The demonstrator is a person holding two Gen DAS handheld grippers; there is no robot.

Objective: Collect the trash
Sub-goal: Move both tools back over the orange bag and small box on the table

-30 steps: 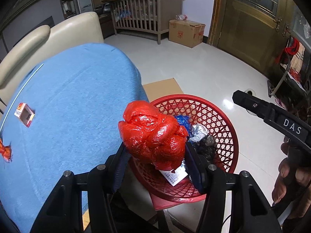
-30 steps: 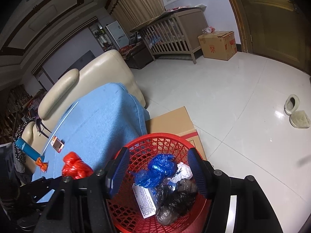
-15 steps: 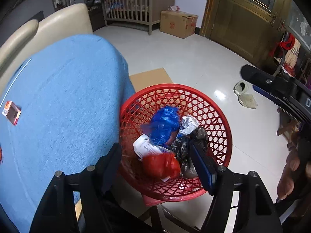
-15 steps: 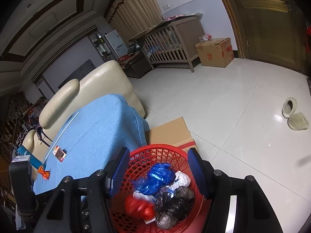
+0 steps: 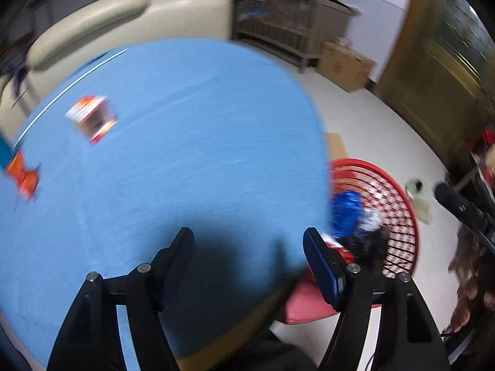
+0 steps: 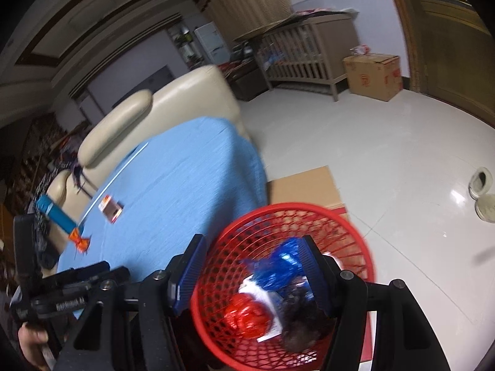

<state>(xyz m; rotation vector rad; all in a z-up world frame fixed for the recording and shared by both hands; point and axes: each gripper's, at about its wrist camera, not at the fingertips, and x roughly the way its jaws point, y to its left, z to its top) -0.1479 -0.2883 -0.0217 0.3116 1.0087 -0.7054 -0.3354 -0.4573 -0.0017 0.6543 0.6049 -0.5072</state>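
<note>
The left hand-held gripper (image 5: pixel 247 247), jaws spread and empty, hung over the blue table (image 5: pixel 185 123), with the small red-and-white packet (image 5: pixel 92 119) far-left of it, nearer than to the equally spread right hand-held gripper (image 6: pixel 250 256).

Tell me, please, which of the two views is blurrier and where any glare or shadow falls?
Left wrist view: heavy motion smear across the blue cloth and red basket, dark shadow between the jaws. Right wrist view: sharper, though slightly smeared; glare spots on the white floor.
</note>
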